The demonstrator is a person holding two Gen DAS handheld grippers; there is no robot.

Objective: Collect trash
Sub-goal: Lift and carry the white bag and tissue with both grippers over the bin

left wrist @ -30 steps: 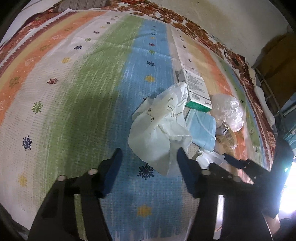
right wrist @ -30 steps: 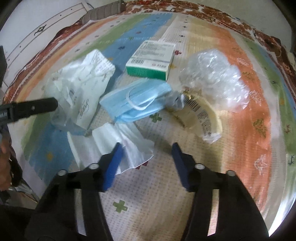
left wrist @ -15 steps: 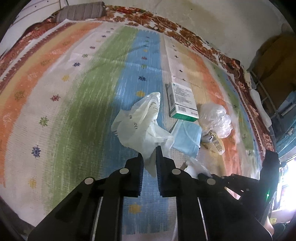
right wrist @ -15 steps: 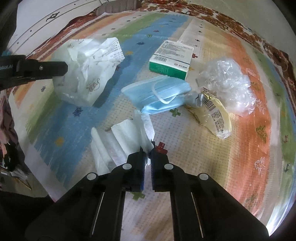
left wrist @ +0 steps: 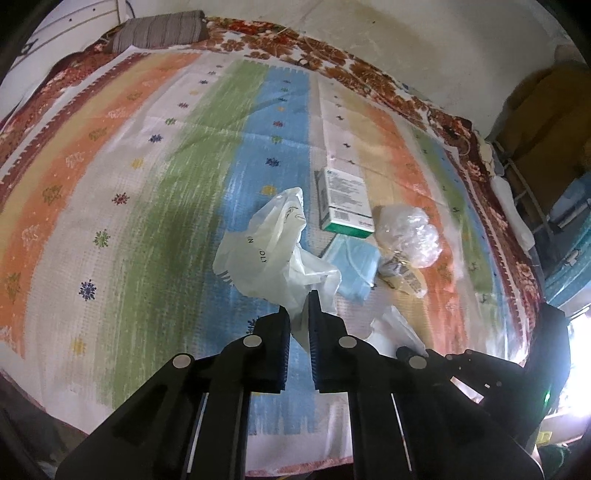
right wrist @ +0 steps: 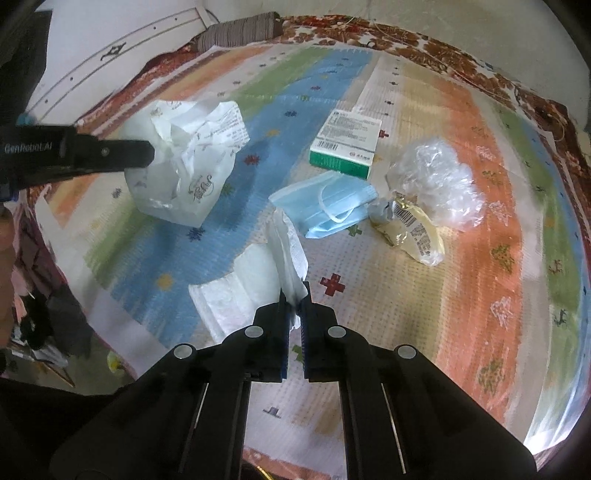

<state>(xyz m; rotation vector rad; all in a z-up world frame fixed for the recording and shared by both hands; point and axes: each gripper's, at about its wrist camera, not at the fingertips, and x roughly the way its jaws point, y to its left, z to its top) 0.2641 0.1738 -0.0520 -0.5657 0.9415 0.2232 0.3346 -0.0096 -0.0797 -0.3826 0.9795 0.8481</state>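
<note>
My left gripper [left wrist: 298, 314] is shut on a white plastic bag [left wrist: 273, 247] and holds it lifted above the striped bedspread; the bag also shows in the right wrist view [right wrist: 188, 170]. My right gripper [right wrist: 294, 299] is shut on a white tissue [right wrist: 258, 280], pulling one corner up while the rest lies on the cloth. On the bedspread lie a blue face mask [right wrist: 325, 206], a green and white box [right wrist: 347, 144], a crumpled clear plastic wrap [right wrist: 436, 181] and a yellow wrapper [right wrist: 413, 229].
The striped bedspread [left wrist: 147, 184] covers the bed. A striped pillow [left wrist: 162, 29] lies at the far edge by the wall. The bed's near edge runs just below both grippers. Furniture stands off the right side [left wrist: 546, 122].
Both grippers went from open to shut: the left on the plastic bag, the right on the tissue. Both have since risen, lifting the bag and the tissue's corner.
</note>
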